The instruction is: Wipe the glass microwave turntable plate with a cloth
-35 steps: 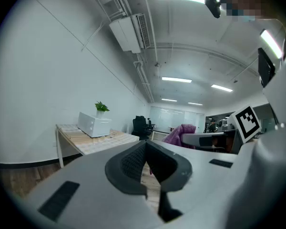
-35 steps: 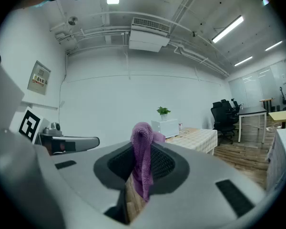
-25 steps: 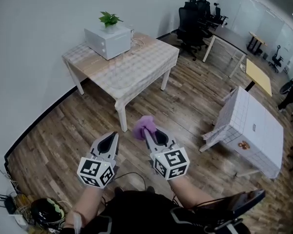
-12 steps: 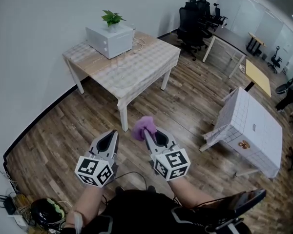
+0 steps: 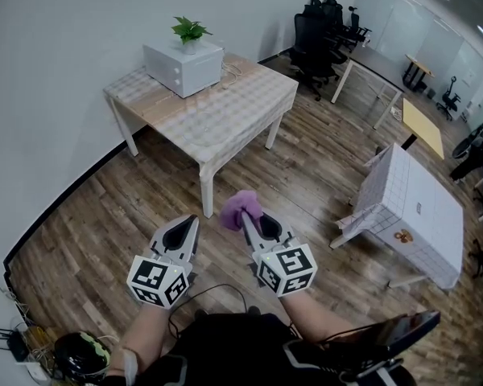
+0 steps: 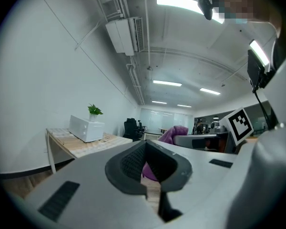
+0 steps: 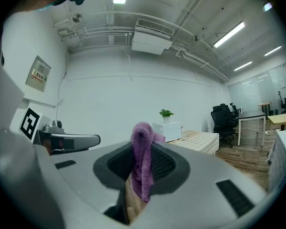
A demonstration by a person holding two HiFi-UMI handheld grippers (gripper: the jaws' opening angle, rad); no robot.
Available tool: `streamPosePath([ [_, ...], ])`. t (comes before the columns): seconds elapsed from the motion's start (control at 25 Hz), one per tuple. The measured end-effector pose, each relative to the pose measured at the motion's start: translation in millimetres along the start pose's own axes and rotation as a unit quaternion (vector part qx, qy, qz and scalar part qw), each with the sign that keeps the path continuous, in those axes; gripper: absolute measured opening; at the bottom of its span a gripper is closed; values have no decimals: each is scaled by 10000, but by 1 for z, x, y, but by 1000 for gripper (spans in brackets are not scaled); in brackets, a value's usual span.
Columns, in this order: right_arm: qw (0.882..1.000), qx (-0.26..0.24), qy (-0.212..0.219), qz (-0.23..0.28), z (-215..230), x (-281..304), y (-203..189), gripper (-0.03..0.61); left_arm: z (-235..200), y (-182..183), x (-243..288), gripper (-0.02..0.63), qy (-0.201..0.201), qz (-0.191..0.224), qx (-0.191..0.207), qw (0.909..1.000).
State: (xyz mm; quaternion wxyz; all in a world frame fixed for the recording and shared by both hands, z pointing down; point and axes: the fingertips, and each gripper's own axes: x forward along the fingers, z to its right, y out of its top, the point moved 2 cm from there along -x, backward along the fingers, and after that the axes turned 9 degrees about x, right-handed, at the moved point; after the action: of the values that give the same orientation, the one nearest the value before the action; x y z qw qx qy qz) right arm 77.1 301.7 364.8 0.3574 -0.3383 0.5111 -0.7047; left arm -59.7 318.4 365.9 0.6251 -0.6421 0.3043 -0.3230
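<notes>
Right gripper view — cloth (image 7: 143,142) pinched, plate not in sight
Right gripper (image 7: 141,173) clamps the cloth by a thin fold — it could slip free; left gripper (image 6: 145,166) jaws together, empty; plate likely inside the microwave (image 5: 183,67), well apart.

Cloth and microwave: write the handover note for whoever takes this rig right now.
Left hand-held gripper: jaws together, nothing in them.
Right hand-held gripper: shut on the purple cloth, which sticks up out of the jaws.
The microwave sits on the table by the wall, across the floor from both grippers. The glass plate is not in view, probably inside the microwave.
Done: cloth in hand.
Left: walk to the table, get at the plate, wipe it.
</notes>
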Motion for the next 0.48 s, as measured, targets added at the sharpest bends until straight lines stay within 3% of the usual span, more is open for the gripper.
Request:
streamPosePath([
  [0.48,9994,100,-330,34,-30,8,-14,75,-20,0,-24,2,-503,213,82,9985],
])
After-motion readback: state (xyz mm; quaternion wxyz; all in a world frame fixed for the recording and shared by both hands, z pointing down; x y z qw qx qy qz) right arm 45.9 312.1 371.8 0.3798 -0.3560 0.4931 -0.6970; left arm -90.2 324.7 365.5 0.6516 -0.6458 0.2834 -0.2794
